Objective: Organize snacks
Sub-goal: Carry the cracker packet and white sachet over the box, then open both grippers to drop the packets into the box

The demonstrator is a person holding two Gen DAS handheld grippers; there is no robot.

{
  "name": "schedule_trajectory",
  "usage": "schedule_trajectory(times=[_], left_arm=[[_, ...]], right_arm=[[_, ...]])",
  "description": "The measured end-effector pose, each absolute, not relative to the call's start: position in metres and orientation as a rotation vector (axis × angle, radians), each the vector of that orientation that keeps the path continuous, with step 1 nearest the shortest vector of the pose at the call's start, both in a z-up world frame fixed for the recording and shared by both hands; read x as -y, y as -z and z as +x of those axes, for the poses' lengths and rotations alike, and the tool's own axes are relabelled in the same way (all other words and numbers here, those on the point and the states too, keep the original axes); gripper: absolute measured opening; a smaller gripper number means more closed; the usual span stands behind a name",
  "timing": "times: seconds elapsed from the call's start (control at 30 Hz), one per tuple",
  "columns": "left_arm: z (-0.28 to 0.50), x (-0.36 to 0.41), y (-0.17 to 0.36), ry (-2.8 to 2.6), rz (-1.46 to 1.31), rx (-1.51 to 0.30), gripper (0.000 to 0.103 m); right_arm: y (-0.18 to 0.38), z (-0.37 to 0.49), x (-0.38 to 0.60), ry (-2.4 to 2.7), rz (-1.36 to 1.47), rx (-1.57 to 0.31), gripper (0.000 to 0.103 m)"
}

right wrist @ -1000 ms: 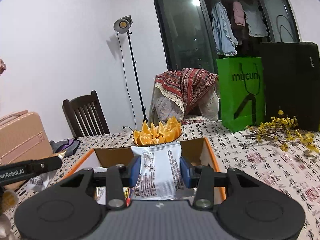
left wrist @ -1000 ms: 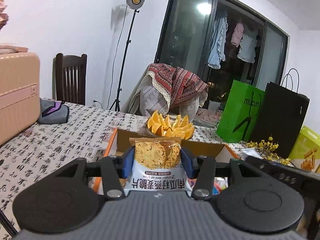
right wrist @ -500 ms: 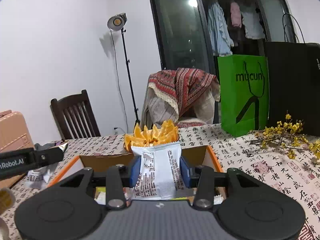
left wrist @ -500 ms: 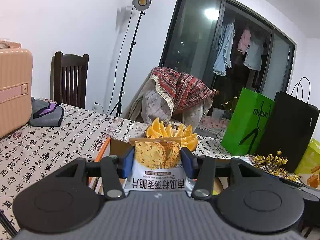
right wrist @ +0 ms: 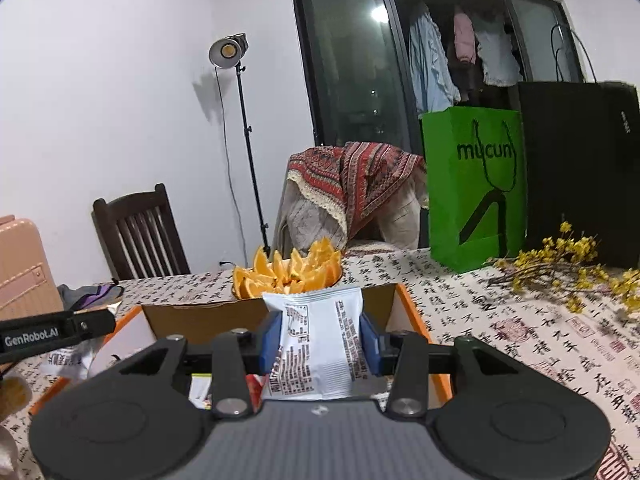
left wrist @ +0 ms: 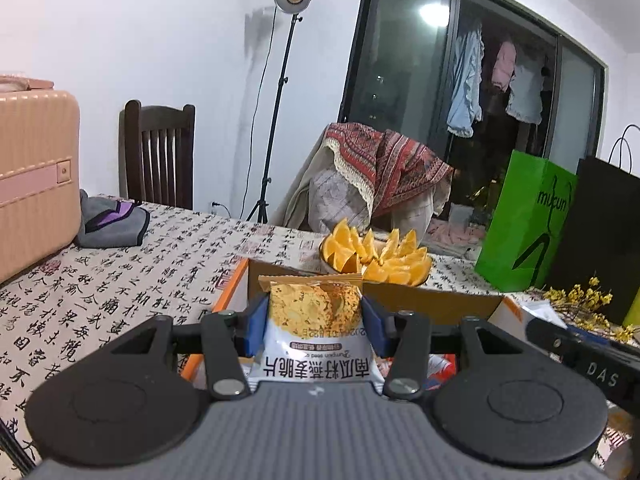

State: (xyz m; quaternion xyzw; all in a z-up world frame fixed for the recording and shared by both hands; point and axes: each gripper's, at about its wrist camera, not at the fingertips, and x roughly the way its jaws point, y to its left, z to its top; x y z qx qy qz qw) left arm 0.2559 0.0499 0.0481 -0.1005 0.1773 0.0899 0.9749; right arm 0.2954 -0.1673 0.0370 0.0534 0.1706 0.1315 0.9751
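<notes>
My left gripper (left wrist: 314,322) is shut on a yellow and white snack packet (left wrist: 316,332), held upside down above the open cardboard box (left wrist: 432,300) with orange edges. My right gripper (right wrist: 318,336) is shut on a white snack packet (right wrist: 320,344), its printed back facing me, above the same box (right wrist: 200,314). Several more packets lie inside the box, mostly hidden by the grippers. The other gripper's black finger shows at the right of the left wrist view (left wrist: 588,364) and at the left of the right wrist view (right wrist: 52,330).
A bowl of orange wedges (left wrist: 374,256) stands just behind the box. A pink suitcase (left wrist: 32,176) and grey pouch (left wrist: 108,220) are at the left. A green bag (right wrist: 476,184), black bag (right wrist: 580,168) and yellow flower sprigs (right wrist: 568,260) are at the right.
Both grippers keep their packets. The left view dipped back down after rising, so the box shows more again. The right gripper shifted slightly, with the box and oranges a little lower in view.
</notes>
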Motion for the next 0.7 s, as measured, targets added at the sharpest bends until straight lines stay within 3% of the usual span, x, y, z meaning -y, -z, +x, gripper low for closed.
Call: schedule_trajectory(times=[0.4,0.43,0.47,0.5,0.53,0.6,0.7], left_arm=[[0.258,-0.049,-0.043,-0.184,-0.178,-0.385,0.051],[0.257,-0.050,-0.043,-0.185,-0.181,-0.380,0.055],[0.256,-0.051,-0.044,-0.188,-0.183,-0.375,0.060],[0.255,-0.051,-0.045,-0.196,-0.186,-0.370,0.079],[0.253,-0.052,-0.046,-0.213,-0.189,-0.358,0.092],[0.248,-0.052,-0.049,-0.239,-0.190,-0.326,0.102],[0.244,-0.054,-0.052,-0.243,-0.209,-0.302,0.103]], right_arm=[[-0.035,0.293,0.164,-0.289,0.086,-0.347,0.046],[-0.035,0.292,0.163,-0.289,0.077,-0.347,0.050],[-0.035,0.293,0.163,-0.290,0.070,-0.347,0.063],[-0.035,0.292,0.163,-0.291,0.064,-0.348,0.077],[-0.035,0.291,0.162,-0.296,0.062,-0.348,0.084],[-0.037,0.288,0.164,-0.310,0.074,-0.337,0.096],[-0.038,0.287,0.164,-0.306,0.075,-0.329,0.103]])
